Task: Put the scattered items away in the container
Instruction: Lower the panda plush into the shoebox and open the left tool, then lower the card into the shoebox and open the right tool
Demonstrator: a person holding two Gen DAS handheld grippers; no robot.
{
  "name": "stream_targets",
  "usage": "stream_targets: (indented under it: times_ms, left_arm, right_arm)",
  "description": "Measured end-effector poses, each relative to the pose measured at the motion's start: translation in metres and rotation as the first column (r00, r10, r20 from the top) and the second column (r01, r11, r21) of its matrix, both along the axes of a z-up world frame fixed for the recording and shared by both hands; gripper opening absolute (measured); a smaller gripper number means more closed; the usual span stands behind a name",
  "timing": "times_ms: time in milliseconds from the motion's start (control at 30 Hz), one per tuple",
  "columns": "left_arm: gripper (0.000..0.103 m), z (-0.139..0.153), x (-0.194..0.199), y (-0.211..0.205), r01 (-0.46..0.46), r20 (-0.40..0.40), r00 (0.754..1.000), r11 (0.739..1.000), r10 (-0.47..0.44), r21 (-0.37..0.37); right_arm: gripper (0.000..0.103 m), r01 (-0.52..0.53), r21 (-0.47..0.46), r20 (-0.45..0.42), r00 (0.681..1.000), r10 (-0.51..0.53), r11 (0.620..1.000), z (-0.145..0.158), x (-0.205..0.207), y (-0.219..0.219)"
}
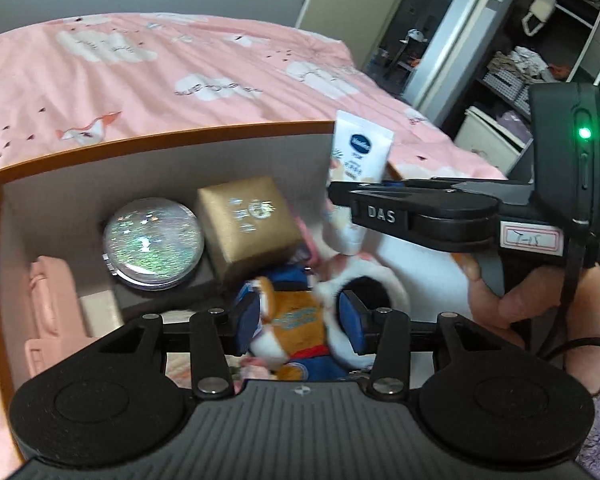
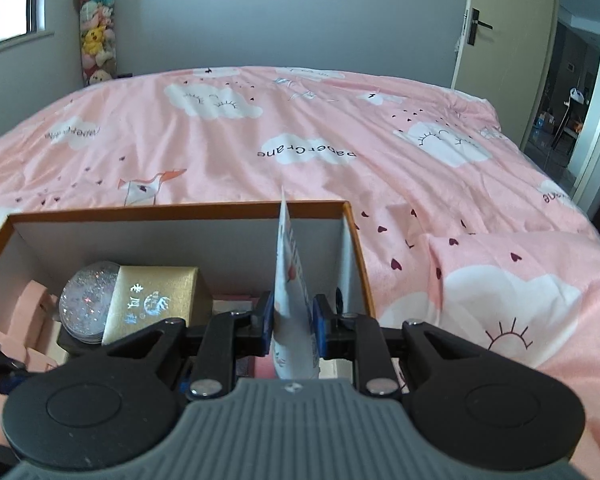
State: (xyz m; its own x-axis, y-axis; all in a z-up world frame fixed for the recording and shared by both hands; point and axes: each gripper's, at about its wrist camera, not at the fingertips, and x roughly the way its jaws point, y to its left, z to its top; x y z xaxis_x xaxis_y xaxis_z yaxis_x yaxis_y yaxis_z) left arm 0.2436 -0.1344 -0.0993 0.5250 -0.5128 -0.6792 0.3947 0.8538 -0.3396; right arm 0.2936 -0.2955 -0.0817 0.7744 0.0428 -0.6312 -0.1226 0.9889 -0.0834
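Right tongs [image 2: 290, 328] grip tube [image 1: 360, 152] — side marked "DAS".

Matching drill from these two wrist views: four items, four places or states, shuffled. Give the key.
Items:
1. hand cream tube
2. plush fox
3. gold gift box
4. glitter compact mirror

Places or states:
A. between the open pads of the left claw, in the box
B. clamped upright in the right claw
C. round and sparkly, left of the gold cube
D. square, with silver print on top, in the orange-rimmed box

Pairs: 1-B, 2-A, 3-D, 4-C
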Motion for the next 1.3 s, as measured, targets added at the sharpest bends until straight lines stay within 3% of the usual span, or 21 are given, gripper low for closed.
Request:
stream_targets:
  times_ms: [267, 400, 500, 1033, 1300]
  left_arm:
    - [0.052, 0.0, -0.002, 0.002, -0.007, -0.011, 1.0, 1.0, 0.008, 0.019]
    - [0.052, 0.0, -0.002, 0.004, -0.014, -0.02, 1.0, 1.0, 0.014, 0.017]
    - [0.052, -0.001, -0.003, 0.004, -0.014, -0.023, 1.0, 1.0, 0.014, 0.02]
    - [0.052, -0.004, -0.001, 0.007, -0.027, -0.04, 0.999, 0.999, 0.027, 0.018]
    - [0.053, 0.003, -0.005, 0.01, -0.043, -0.02, 0.999, 0.999, 0.044, 0.033]
  right_arm:
    - [0.023, 0.003, -0.036, -0.006, 1.0, -0.003, 0.999, -0.003, 0.001, 0.002]
    - [0.034, 0.0, -0.032, 0.004, 1.0, 0.0, 1.0, -0.002, -0.001, 0.002]
    - [0.034, -0.001, -0.031, 0.006, 1.0, 0.001, 1.0, -0.001, -0.002, 0.002]
    - [0.015, 0.006, -0.054, 0.004, 1.0, -0.006, 0.999, -0.006, -0.005, 0.005]
    - [0.016, 0.026, -0.017, 0.025, 0.999, -0.026, 1.0, 0.004, -0.013, -0.001]
